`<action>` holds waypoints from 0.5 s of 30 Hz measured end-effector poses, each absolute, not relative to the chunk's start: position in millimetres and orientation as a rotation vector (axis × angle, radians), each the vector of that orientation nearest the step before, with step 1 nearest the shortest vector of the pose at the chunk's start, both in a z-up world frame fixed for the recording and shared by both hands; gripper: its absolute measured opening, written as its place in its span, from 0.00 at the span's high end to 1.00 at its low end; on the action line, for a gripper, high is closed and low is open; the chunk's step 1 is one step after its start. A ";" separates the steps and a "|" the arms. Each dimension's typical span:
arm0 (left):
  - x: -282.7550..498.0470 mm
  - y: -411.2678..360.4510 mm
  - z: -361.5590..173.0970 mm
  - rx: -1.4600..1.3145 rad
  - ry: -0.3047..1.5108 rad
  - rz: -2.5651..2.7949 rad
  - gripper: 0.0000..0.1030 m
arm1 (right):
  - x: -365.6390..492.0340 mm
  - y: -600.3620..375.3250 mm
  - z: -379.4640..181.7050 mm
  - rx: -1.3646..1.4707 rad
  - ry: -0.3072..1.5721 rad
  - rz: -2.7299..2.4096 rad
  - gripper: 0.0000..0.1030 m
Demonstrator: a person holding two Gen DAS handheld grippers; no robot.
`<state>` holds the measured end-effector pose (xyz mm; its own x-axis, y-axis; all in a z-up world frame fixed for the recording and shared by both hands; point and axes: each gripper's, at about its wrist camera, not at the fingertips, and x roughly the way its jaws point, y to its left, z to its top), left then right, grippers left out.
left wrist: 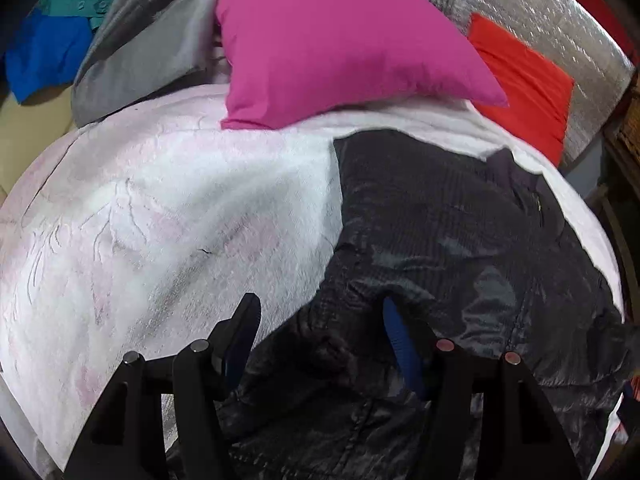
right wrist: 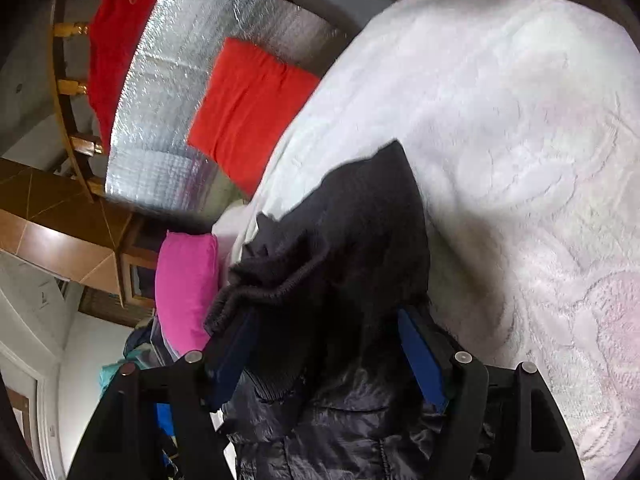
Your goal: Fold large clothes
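Black puffer jacket is straddled by spread, unclenched right gripper and left gripper, laid flat on white blanket for folding.

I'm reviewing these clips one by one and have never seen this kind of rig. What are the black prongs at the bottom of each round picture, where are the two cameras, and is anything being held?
No robot here: a person carries a two-finger gripper in each hand, with a wide-angle camera on each looking along its fingers. The prongs are those fingers. One picture comes from the left gripper, the other from the right gripper.

A shiny black jacket lies on a fluffy white blanket, with a pink cushion and a red cushion behind. Both grippers stand open over the jacket; the right one has its knit cuff draped across its fingers, with no pad visibly clamping.
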<state>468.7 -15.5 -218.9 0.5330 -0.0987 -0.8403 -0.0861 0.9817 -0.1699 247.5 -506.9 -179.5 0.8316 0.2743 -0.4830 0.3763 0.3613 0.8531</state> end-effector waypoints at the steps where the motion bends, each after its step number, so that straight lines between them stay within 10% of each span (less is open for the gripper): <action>1: 467.9 -13.6 -215.2 -0.206 0.992 0.000 0.37 | 244.4 -509.1 -176.0 1.232 0.583 -0.062 0.27; 12: 479.0 -38.0 -236.2 -0.092 1.071 -0.062 0.34 | 273.5 -486.5 -190.8 1.071 0.752 -0.152 0.30; 15: 477.7 -35.9 -233.0 -0.093 1.057 -0.069 0.35 | 276.9 -478.8 -180.5 0.918 0.770 -0.230 0.74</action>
<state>477.7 -35.9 -233.0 0.4899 -0.1015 -0.8658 0.0123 0.9939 -0.1096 276.9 -478.8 -180.5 0.7152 0.1349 -0.6858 0.4888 0.6047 0.6288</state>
